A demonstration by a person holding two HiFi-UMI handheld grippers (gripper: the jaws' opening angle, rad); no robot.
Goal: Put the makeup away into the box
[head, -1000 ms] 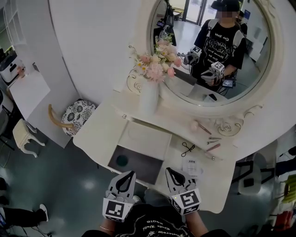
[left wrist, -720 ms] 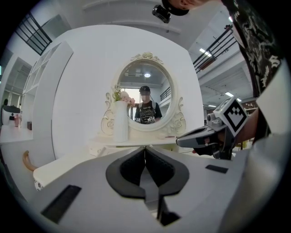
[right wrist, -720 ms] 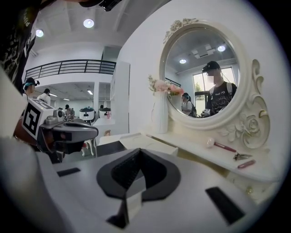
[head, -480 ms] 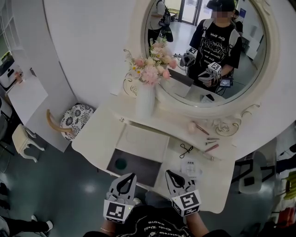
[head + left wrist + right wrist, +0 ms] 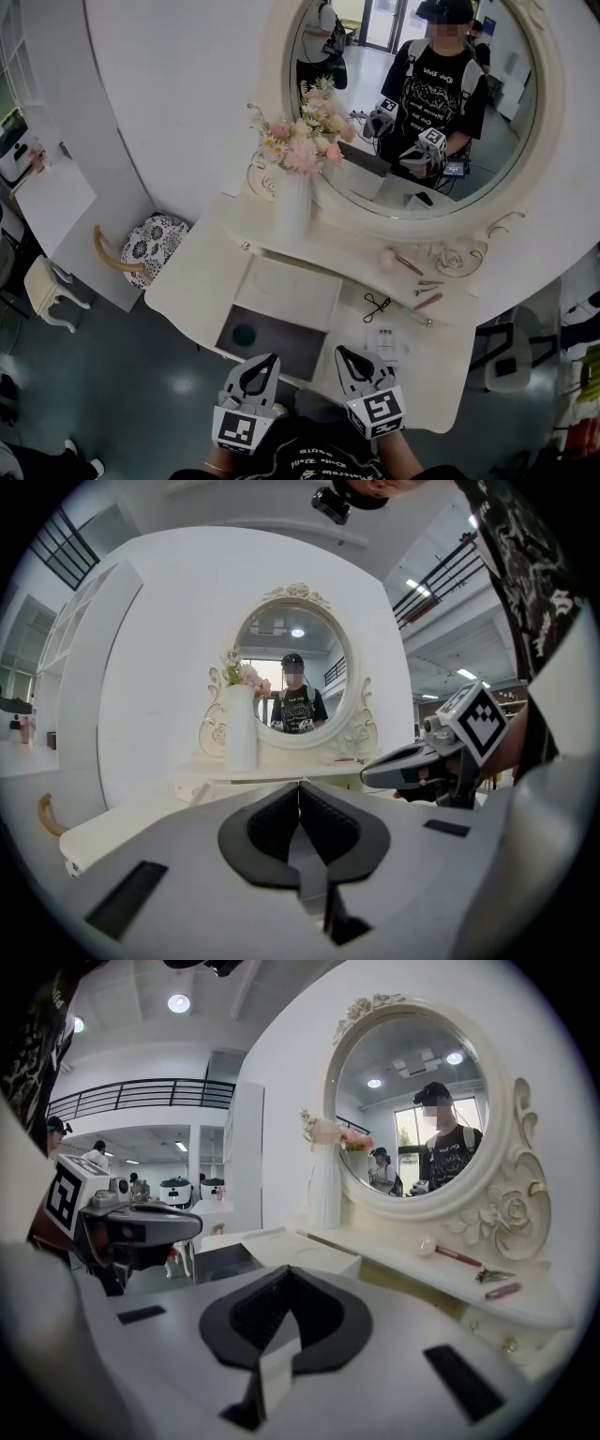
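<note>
Both the left gripper (image 5: 270, 358) and the right gripper (image 5: 341, 352) are pressed together and empty. The makeup (eyelash curler (image 5: 379, 303), pink stick (image 5: 429, 300)) lies on the counter (image 5: 202, 272), ahead and right of the nearer right gripper. The open box (image 5: 281, 341) sits before the left.

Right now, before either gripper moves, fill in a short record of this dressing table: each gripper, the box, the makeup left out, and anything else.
left gripper: shut, empty, at the front edge of the table
right gripper: shut, empty, beside the left one
box: open dark compartment in the table top, with a round green thing inside
makeup left out: pink-headed wand, small metal tool, pink stick, black scissor-like tool, white packet
other: vase of pink flowers left of the mirror
</note>
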